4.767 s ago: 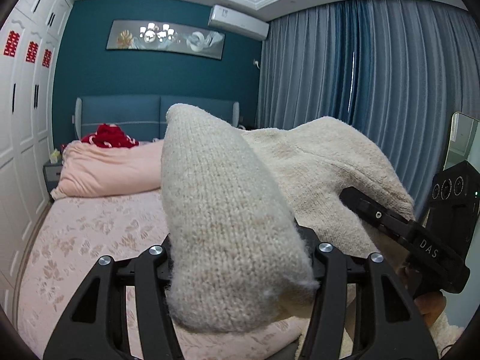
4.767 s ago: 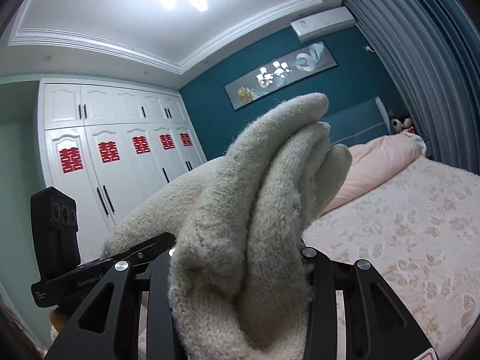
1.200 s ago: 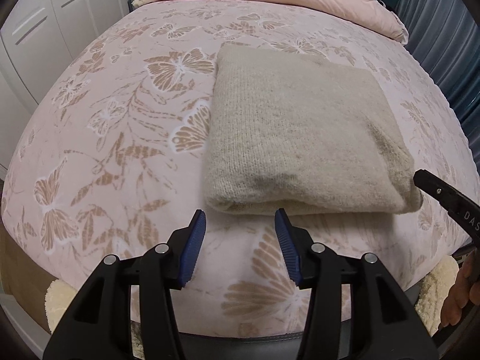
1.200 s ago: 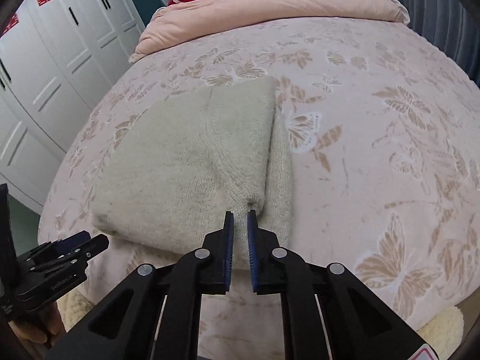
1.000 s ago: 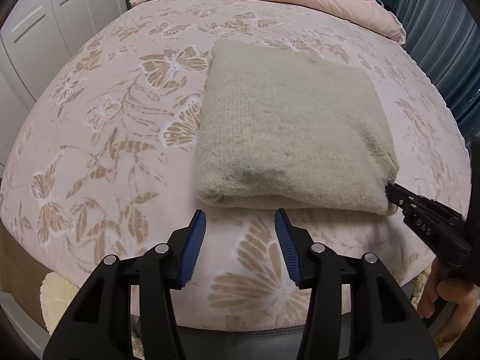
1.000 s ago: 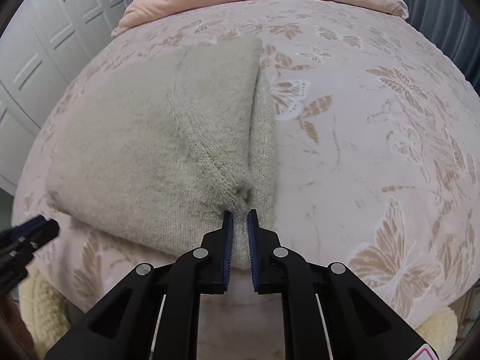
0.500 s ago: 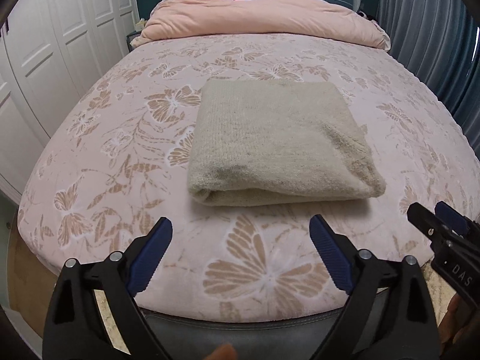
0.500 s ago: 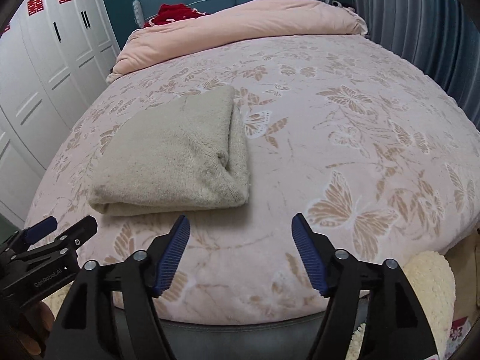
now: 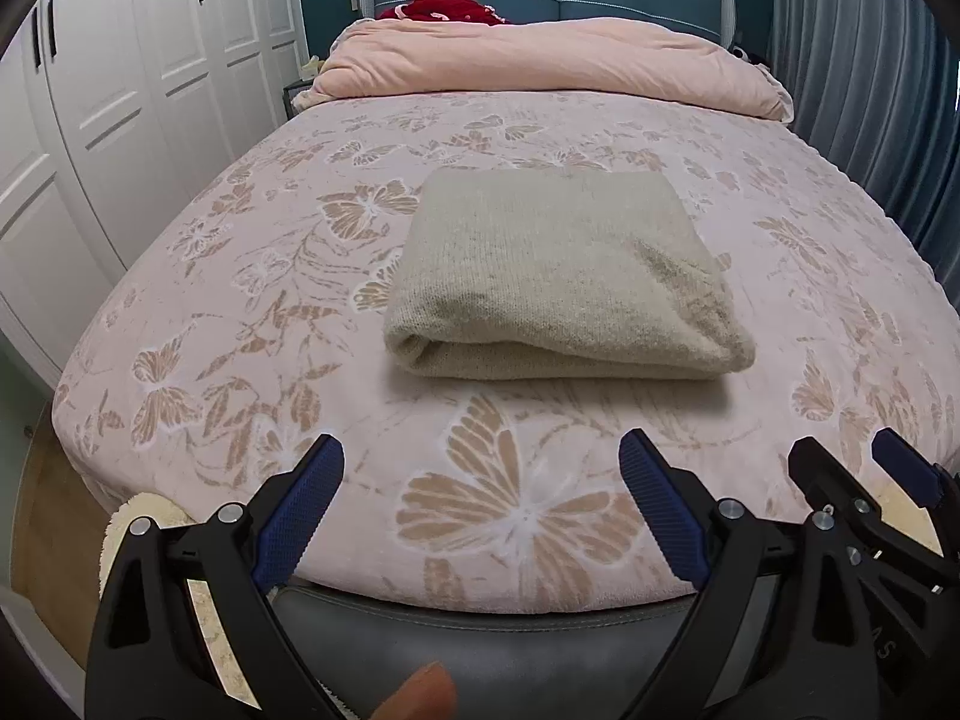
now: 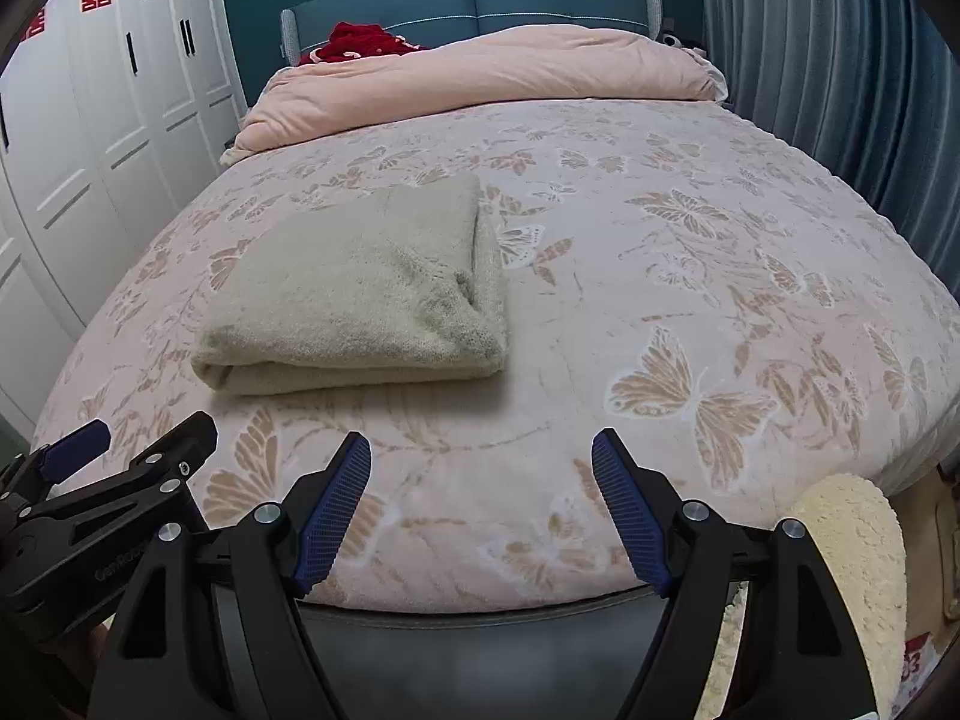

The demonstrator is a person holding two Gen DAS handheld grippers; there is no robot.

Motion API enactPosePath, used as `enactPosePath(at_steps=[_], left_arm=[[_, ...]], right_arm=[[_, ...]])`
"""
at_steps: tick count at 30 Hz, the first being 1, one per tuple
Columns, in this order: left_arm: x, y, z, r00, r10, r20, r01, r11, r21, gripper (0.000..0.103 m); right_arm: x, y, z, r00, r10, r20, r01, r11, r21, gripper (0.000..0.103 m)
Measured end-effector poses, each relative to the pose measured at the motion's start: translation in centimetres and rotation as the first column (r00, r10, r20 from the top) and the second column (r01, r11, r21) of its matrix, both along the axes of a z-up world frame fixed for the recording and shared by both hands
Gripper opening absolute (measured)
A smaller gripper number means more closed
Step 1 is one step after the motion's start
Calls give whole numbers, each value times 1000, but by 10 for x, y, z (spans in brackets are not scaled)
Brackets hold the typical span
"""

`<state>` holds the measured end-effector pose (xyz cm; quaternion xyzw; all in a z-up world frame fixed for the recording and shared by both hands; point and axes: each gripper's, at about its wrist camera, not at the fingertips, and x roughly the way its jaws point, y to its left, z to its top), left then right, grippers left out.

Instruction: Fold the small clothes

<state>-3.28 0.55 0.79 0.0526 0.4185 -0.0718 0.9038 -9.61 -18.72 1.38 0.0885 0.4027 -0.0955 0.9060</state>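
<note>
Resting folded on the bed (image 9: 240,324), beige knit sweater (image 9: 558,276) lies flat near the foot edge. Left tongs (image 9: 480,510) and right tongs (image 10: 480,504) both spread wide, empty, just short of it.

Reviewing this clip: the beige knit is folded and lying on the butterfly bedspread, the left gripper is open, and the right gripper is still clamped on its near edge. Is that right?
Not quite. The right gripper is open too, its jaws spread wide and clear of the beige knit, as the right wrist view shows. The rest holds: the knit lies folded on the butterfly bedspread, and the left gripper is open.
</note>
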Motion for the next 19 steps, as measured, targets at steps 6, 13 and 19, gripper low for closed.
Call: enactPosePath(at_steps=[6, 13, 19], left_arm=[[10, -1, -1, 998, 45, -39, -44, 999, 18, 90], [19, 0, 1, 996, 58, -68, -56, 998, 21, 89], [18, -1, -1, 996, 55, -66, -52, 998, 38, 88]], right_arm=[[11, 3, 1, 999, 7, -40, -7, 1000, -14, 74], [16, 4, 4, 999, -13, -45, 13, 1000, 6, 74], [15, 6, 1, 998, -16, -55, 16, 1000, -1, 74]])
